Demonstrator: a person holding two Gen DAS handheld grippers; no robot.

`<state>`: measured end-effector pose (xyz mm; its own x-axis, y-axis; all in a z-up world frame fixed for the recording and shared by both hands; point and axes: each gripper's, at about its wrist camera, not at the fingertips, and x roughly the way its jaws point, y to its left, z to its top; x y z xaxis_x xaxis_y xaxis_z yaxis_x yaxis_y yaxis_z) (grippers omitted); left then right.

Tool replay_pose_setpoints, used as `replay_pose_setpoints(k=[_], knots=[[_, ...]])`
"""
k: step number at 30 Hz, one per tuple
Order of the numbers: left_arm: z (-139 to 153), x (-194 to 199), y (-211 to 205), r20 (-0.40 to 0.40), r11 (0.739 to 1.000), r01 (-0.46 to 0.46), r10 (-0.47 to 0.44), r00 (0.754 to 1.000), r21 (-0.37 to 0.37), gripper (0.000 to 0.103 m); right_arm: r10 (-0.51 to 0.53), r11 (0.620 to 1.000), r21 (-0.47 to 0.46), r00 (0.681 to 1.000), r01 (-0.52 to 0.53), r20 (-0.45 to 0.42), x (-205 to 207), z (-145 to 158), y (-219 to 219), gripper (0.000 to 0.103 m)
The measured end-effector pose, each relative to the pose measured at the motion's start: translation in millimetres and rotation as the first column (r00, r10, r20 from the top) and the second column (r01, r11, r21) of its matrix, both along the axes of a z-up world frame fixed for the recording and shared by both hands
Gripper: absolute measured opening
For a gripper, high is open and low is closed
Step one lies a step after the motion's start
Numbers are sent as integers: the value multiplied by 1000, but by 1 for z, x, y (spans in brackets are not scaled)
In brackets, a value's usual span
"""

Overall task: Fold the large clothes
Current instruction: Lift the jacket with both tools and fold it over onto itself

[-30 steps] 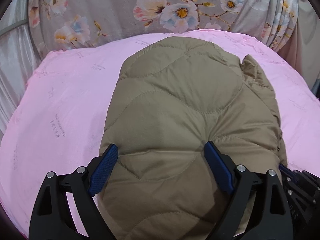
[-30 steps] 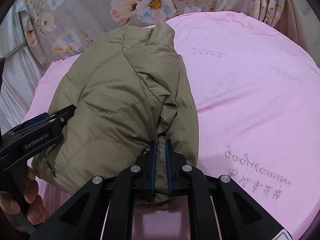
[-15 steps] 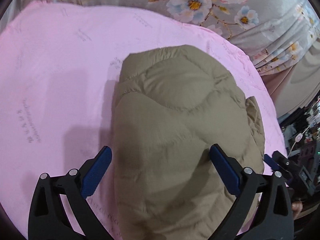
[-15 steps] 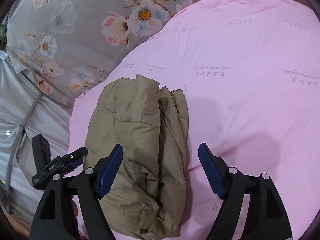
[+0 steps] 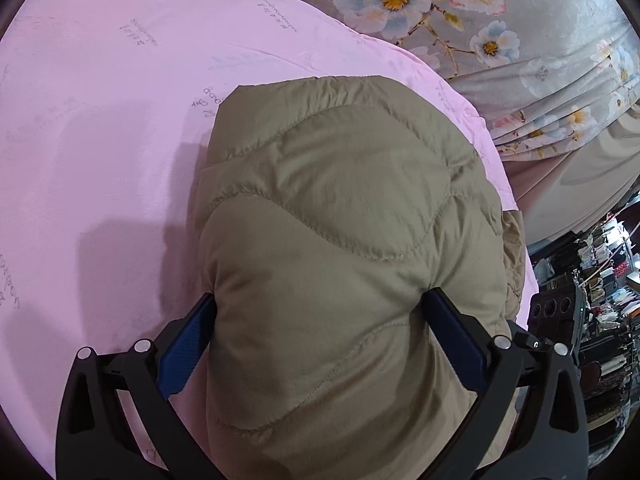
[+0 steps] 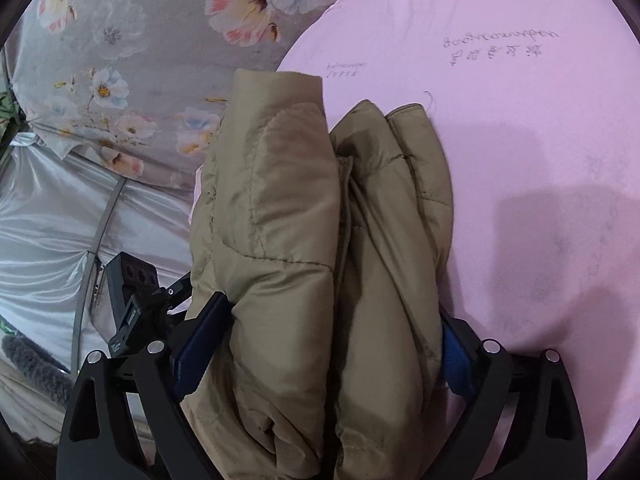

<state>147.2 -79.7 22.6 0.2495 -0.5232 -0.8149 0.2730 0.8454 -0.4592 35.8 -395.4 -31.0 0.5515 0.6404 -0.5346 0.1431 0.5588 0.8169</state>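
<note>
A folded tan quilted puffer jacket [image 5: 344, 240] lies bundled on a pink sheet [image 5: 100, 140] printed with faint script, near the sheet's edge where a grey floral bedspread [image 5: 500, 32] begins. In the left wrist view, the left gripper [image 5: 320, 320] straddles the near end of the bundle, its jaws spread wide, the blue pads [image 5: 182, 354] lying along the jacket's two flanks; the padded fabric bulges up between them and fills the gap, and whether the pads press into it cannot be told. In the right wrist view, the right gripper [image 6: 332, 336] reaches over the jacket's layered side, where a rolled fold and two stacked quilted edges show; its jaws are opening, now set wide, with the jacket between them and the blue pads [image 6: 200, 344] beside the fabric on either side. The left gripper's black body also appears at the lower left of the right wrist view, just beside the bundle. Silvery satin cloth [image 6: 48, 240] hangs beyond the bedspread, and cluttered shelves [image 5: 600, 300] sit at the far right of the left wrist view. Shadows of the tools fall across the pink sheet
</note>
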Motion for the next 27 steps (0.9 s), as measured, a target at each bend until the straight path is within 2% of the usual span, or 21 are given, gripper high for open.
replay_pose_setpoints(k=[8, 13, 16, 17, 19, 21, 24, 27], knots=[[0, -1, -8, 55, 999, 9, -11, 998, 38, 98, -6, 999, -52, 999, 8, 38, 10, 5, 17, 97], [1, -3, -16, 95, 997, 9, -16, 995, 77, 98, -18, 997, -68, 999, 21, 48, 10, 4, 20, 94], [2, -2, -21, 111, 996, 13, -23, 994, 89, 98, -39, 998, -51, 997, 42, 62, 9, 3, 20, 82], [3, -2, -22, 117, 996, 17, -27, 993, 88, 98, -46, 997, -52, 996, 50, 71, 7, 4, 19, 74], [9, -7, -23, 150, 995, 25, -40, 988, 97, 89, -47, 995, -85, 993, 56, 104, 2, 12, 22, 61], [20, -14, -28, 199, 992, 43, -67, 978, 120, 73, -46, 994, -93, 990, 59, 134, -1, 24, 24, 43], [41, -20, -32, 259, 991, 63, -93, 961, 121, 62, -48, 993, -101, 982, 67, 183, -5, 45, 28, 33], [62, -23, -35, 317, 990, 82, -115, 942, 115, 57, -56, 992, -96, 971, 81, 234, -8, 64, 30, 31]])
